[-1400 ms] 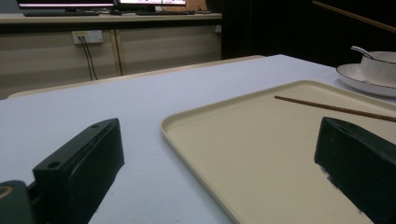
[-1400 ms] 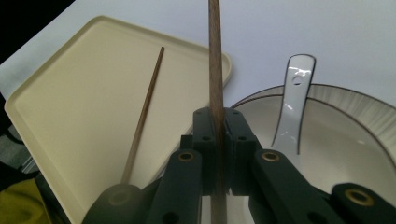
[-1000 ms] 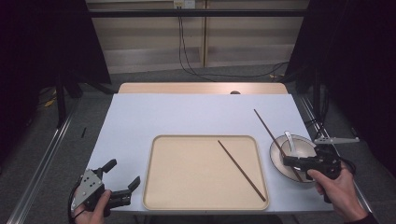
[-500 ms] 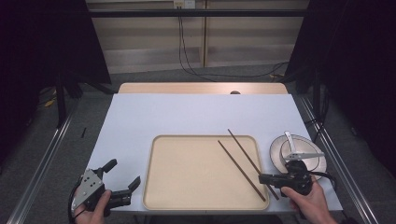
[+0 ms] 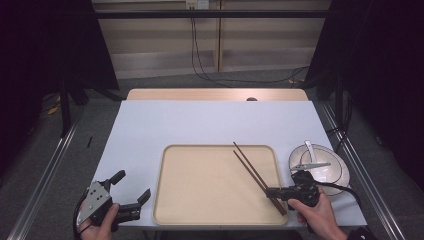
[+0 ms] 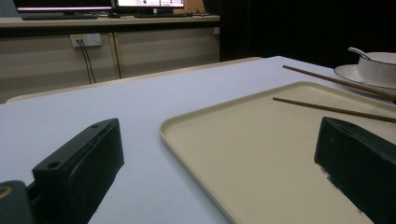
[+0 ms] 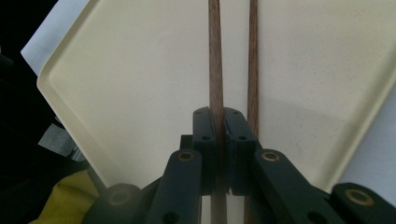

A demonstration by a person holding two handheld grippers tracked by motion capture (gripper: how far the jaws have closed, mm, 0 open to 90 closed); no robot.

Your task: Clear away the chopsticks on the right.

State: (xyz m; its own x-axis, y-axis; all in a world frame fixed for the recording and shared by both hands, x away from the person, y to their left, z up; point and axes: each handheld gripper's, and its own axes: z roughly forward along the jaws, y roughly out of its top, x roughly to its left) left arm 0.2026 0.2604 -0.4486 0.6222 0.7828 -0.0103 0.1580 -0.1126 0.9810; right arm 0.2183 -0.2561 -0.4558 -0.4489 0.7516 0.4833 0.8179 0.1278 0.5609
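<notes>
Pale blue-white sheet covers the tabletop (image 5: pixel 200 125), flat & smooth. A strip of light wood shows at the far edge, top middle of the high view. Room around is dark, w/ grey floor, metal rails on both sides & cables hanging down a beige wall at the top.

Cream tray (image 5: pixel 200 200) sits in the lower middle of the high view. It is a rectangle w/ round corners & a low raised rim, matte & a bit grainy.

Two chopsticks, thin, long, dark brown wood. One chopstick (image 7: pixel 214 70) is pinched by the right gripper (image 5: pixel 274 192); its black jaws are pressed tight on it at the tray's lower right. It runs up over the tray. The other chopstick (image 7: pixel 252 60) lies just beside it on the tray, almost side by side.

White bowl (image 5: pixel 327 165) w/ a dark rim line is round & shiny, at the right of the tray. A white spoon (image 5: pixel 310 149) rests in it.

Left gripper (image 5: pixel 131 192) is at the lower left of the high view, held in a hand at the tabletop's near edge. Its jaws are spread wide w/ nothing in them. They are blocky, black & dull.
</notes>
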